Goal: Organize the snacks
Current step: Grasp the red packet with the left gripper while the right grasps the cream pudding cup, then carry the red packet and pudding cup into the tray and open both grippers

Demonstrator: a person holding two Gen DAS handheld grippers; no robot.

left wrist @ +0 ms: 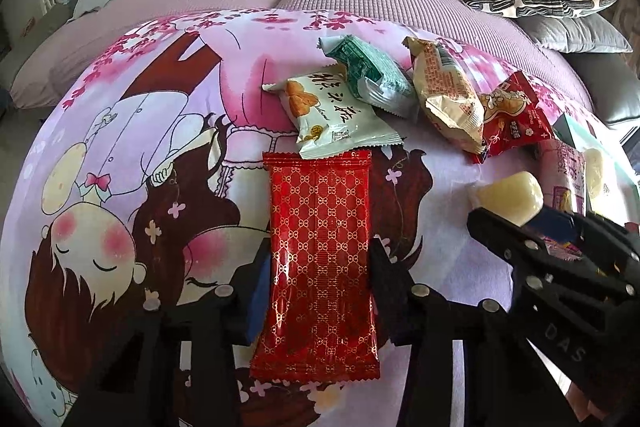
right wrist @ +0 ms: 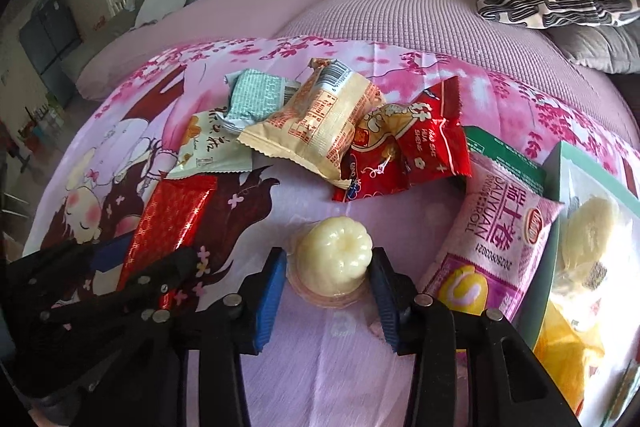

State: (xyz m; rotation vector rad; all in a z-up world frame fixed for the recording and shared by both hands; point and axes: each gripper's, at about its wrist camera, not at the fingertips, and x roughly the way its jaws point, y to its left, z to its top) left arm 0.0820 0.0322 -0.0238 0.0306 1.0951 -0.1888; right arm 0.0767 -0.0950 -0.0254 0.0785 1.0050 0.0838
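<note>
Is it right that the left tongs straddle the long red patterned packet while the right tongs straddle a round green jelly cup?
Not quite: the jelly cup is pale yellow, not green, as the right wrist view shows. The rest holds: the left tongs straddle the long red patterned packet, and the right tongs straddle the cup.

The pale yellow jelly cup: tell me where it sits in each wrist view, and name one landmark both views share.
Left wrist view: the pale yellow jelly cup is at right of centre, at the tips of the right claw.
Right wrist view: low centre, between that claw's fingers.
Shared landmark: the long red patterned packet, left of the cup in both.
</note>
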